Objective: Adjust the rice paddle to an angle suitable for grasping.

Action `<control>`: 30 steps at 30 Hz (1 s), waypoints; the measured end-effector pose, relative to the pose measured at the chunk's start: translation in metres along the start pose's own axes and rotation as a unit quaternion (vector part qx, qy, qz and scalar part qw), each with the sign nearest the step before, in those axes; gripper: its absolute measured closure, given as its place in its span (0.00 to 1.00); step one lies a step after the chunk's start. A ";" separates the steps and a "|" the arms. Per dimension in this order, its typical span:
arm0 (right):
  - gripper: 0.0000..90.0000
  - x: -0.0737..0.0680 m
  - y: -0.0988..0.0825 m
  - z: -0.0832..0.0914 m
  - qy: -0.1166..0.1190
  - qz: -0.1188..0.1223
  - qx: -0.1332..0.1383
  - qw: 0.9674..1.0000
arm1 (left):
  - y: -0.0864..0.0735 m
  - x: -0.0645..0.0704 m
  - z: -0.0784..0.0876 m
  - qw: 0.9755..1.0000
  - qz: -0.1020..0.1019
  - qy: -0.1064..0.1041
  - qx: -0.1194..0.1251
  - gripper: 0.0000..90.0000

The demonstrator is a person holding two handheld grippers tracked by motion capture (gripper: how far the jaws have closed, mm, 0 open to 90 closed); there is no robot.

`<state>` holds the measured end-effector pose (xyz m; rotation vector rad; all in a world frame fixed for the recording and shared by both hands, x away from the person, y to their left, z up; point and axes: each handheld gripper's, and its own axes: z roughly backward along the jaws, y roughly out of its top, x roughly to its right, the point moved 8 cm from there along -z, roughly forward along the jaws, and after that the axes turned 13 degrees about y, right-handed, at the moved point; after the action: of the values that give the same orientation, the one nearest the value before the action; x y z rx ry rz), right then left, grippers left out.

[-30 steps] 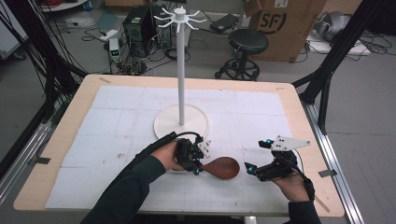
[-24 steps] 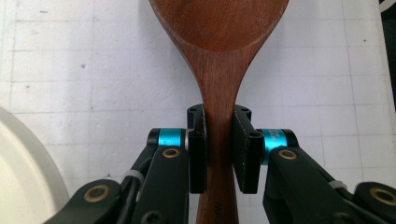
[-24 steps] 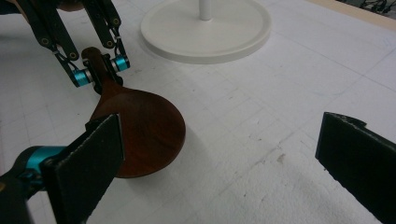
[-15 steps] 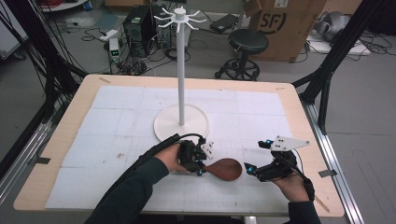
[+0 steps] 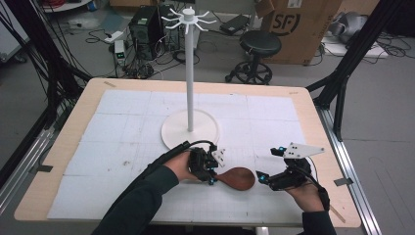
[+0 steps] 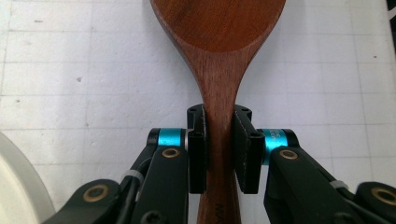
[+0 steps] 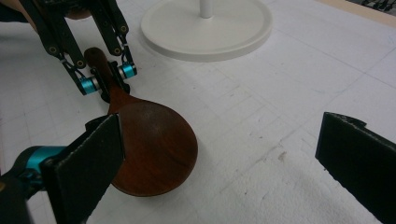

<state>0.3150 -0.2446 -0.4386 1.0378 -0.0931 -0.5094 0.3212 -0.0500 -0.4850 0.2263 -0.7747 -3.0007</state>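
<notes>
We take the white hook stand with its round disc base point(image 5: 190, 128) as our landmark on the light wooden table point(image 5: 68, 127), which carries a white gridded mat point(image 5: 122, 112).

Just in front of that base, toward our side of the table, lies the dark brown wooden spoon with a broad round bowl point(image 5: 238, 178). Its handle points toward our left gripper point(image 5: 209, 172) and its bowl toward our right gripper point(image 5: 266, 177). In the left gripper view the spoon's narrow neck point(image 6: 219, 93) runs straight up between the two black pads point(image 6: 196, 154), and both pads press against the sides of the handle, so our left gripper is clenched on the spoon. The bowl reaches out beyond the pads over the mat, and a sliver of the stand's base point(image 6: 16, 186) sits at the lower left corner of that view.

Our right gripper rests farther from the stand's base than the spoon does, just beyond the bowl's rim. In the right gripper view its jaws stand wide apart and hold nothing; one black pad point(image 7: 91, 163) stands just in front of the bowl point(image 7: 154, 149), while the other is well off to the side. The left gripper point(image 7: 106, 79) shows there too, clamped at the handle, with the stand's base point(image 7: 208, 25) behind it.
</notes>
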 end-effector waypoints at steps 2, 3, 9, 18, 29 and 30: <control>0.00 0.000 0.000 0.000 0.001 -0.001 0.000 1.000 | 0.001 0.001 -0.001 1.000 0.001 -0.001 0.004 0.86; 0.00 0.000 0.000 0.000 0.001 -0.001 -0.001 1.000 | 0.001 0.001 -0.002 1.000 0.000 -0.002 0.003 0.86; 0.00 0.000 -0.001 0.000 0.000 -0.004 0.000 1.000 | 0.001 0.001 -0.006 1.000 -0.001 -0.001 0.002 0.86; 0.00 0.000 -0.001 0.000 0.001 -0.001 0.001 1.000 | 0.005 0.001 0.001 0.999 0.020 -0.010 0.028 0.79; 0.00 -0.001 -0.001 0.001 0.003 -0.001 0.001 1.000 | 0.007 0.002 0.023 0.996 0.043 -0.015 0.079 0.67; 0.00 -0.001 -0.001 0.001 0.004 -0.002 0.001 1.000 | 0.006 0.002 0.025 0.995 0.049 -0.015 0.083 0.65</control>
<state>0.3134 -0.2449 -0.4387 1.0421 -0.0847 -0.5091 0.3154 -0.0438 -0.4606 0.1442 -1.0090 -2.8568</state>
